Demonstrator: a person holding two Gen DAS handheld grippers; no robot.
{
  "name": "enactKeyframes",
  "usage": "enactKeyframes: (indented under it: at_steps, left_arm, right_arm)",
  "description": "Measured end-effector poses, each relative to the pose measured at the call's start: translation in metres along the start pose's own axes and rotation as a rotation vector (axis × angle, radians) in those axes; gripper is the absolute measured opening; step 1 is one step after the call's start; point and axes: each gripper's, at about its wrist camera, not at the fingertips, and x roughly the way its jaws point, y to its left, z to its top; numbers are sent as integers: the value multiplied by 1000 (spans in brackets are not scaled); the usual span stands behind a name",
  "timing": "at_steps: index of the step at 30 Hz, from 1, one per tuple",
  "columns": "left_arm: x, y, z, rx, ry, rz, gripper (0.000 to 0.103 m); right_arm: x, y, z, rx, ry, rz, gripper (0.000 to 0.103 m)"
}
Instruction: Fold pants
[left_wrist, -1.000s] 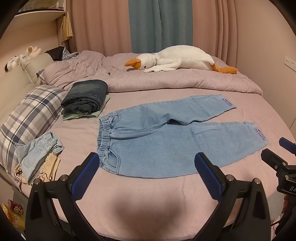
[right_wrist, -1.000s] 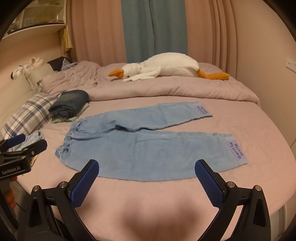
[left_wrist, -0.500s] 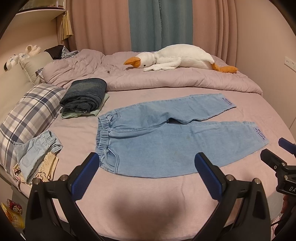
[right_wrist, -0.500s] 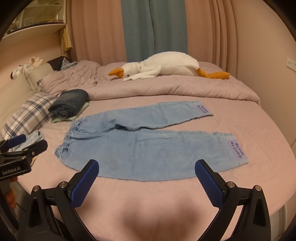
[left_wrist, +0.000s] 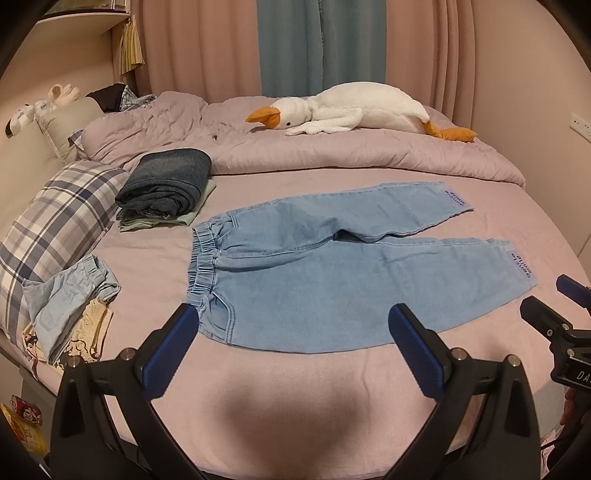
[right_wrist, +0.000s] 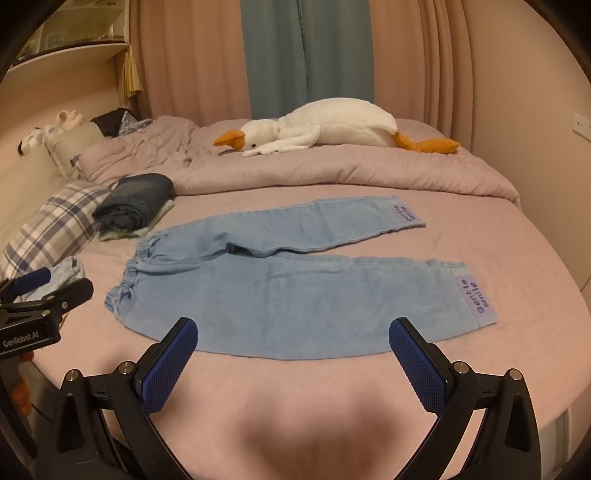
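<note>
- The bed (left_wrist: 295, 387) fills most of both views, covered by a smooth, matte pink sheet with a soft rounded near edge.
- A bunched mauve duvet (left_wrist: 332, 155) lies across the upper middle of the frame, puffy and creased.
- Curtains (left_wrist: 207, 44) hang at the top in long vertical pleats, pink with a teal panel in the centre.
- The pants (left_wrist: 332, 280) lie flat in the middle of the sheet: light blue denim, faintly mottled, with a gathered elastic waistband toward the left of the frame and both legs running to the right. The legs spread in a narrow V, the far one angled up. Each cuff carries a pale lilac label with dark letters; in the right wrist view the near one reads "gentle smile" (right_wrist: 474, 301).
- A long plush goose (left_wrist: 354, 109), fluffy white with orange beak and feet, lies on the duvet at upper centre.
- A plaid pillow (left_wrist: 55, 221) sits at mid left, checked in grey, blue and white.
- A folded dark denim stack (left_wrist: 166, 184) rests on a pale green garment, just left of the waistband.
- A crumpled pale blue garment (left_wrist: 70, 299) lies at lower left.
- The left gripper (left_wrist: 295, 332) hovers at the bottom of its view, black arms with ribbed blue pads spread wide apart, holding nothing.
- The right gripper (right_wrist: 295, 345) hovers likewise, fingers wide apart, above the near edge of the pants.
</note>
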Motion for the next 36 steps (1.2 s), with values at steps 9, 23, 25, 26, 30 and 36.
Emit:
enactKeyframes:
  at_steps: [9,23,25,26,30,36]
  left_arm:
    - [32,19,-6,-90,65,-112,103]
    - [133,153,-75,-697,236,-244,101]
    - [148,154,-71,-722,239,-245,92]
    - [161,152,-68,-727,259,-248,88]
    - [186,152,-60,-716,275,-221,61]
    - [190,171,-56,-751,307,-184,23]
  right_arm:
    - [18,8,-5,-31,30,14,103]
    - [103,120,-62,-509,67,167,100]
    - [117,141,-71,-624,47,175,88]
    - [122,147,-74,-665,41,170,81]
    - [148,166,-80,-786,43,168,72]
    - [160,171,-63,-739,100,255,15]
